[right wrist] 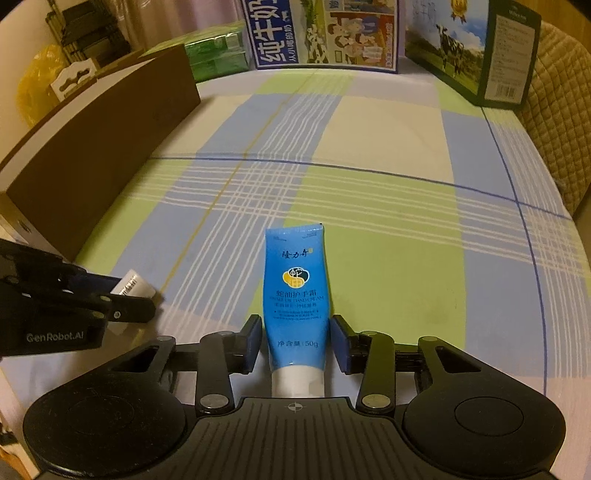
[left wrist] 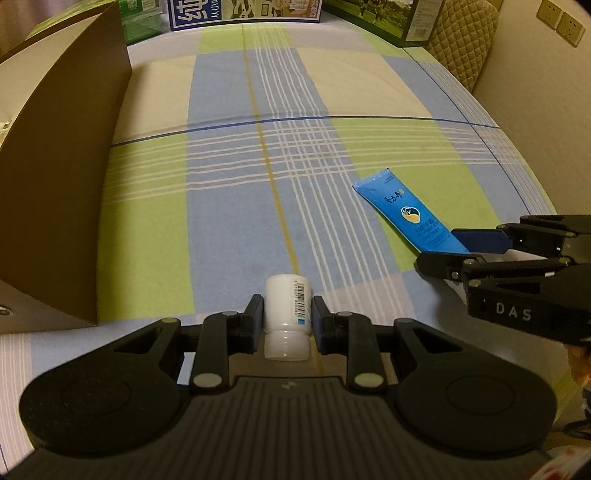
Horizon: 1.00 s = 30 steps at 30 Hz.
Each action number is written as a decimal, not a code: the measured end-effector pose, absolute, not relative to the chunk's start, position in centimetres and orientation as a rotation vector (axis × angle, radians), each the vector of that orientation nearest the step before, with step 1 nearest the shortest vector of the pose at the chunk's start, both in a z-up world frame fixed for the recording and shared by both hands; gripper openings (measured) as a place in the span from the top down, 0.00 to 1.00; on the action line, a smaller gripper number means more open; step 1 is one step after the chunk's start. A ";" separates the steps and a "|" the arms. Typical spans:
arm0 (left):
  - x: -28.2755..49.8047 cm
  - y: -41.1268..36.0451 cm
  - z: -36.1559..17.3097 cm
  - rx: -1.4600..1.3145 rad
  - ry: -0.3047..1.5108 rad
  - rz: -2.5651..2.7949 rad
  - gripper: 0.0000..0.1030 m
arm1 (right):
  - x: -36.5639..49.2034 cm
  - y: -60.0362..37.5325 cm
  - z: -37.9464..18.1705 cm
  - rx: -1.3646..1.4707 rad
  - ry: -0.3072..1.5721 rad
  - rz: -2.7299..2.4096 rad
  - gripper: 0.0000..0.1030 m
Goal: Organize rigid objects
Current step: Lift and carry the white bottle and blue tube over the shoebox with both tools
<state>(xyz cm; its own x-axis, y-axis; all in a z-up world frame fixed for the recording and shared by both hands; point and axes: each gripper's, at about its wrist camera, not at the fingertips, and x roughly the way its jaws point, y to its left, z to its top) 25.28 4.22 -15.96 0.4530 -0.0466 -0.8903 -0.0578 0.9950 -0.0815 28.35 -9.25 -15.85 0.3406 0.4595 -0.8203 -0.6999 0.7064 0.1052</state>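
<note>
Currently both tools are loaded or nearly so, over the plaid cloth (right wrist: pixel 369 147); the left gripper (left wrist: pixel 287 320) is clamped on a small white bottle (left wrist: pixel 286 314), pads pressing its sides, barcode label facing up, cap end toward the camera; the right gripper (right wrist: pixel 296 341) straddles the blue hand-cream tube (right wrist: pixel 296 295), which lies on the cloth with its white cap toward the camera; a thin gap shows beside the right pad, so the pads appear just off the tube rather than squeezing it, though the fisheye makes this hard to judge. Step in hand, as I read it: collecting loose items for stowing. A brown box (left wrist: pixel 62 177) stands at the left edge, near the bottle; milk cartons (right wrist: pixel 325 33) line the far side. Next move probably calls for closing firmly on the tube, then carrying both items toward the box; the tube's soft wall may slip.
</note>
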 end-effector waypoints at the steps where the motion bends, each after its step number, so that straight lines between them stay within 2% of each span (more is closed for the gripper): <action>1: 25.2 4.2 -16.0 -0.106 1.100 0.010 0.78 | 28.3 -9.3 -15.9 -0.289 0.953 0.769 0.66; 23: 24.1 4.0 -15.6 -0.103 1.077 0.009 0.78 | 27.7 -8.8 -15.7 -0.317 0.958 0.769 0.68; 30: 23.6 4.3 -14.0 -0.117 1.032 -0.004 0.78 | 27.1 -9.0 -14.0 -0.263 0.935 0.785 0.69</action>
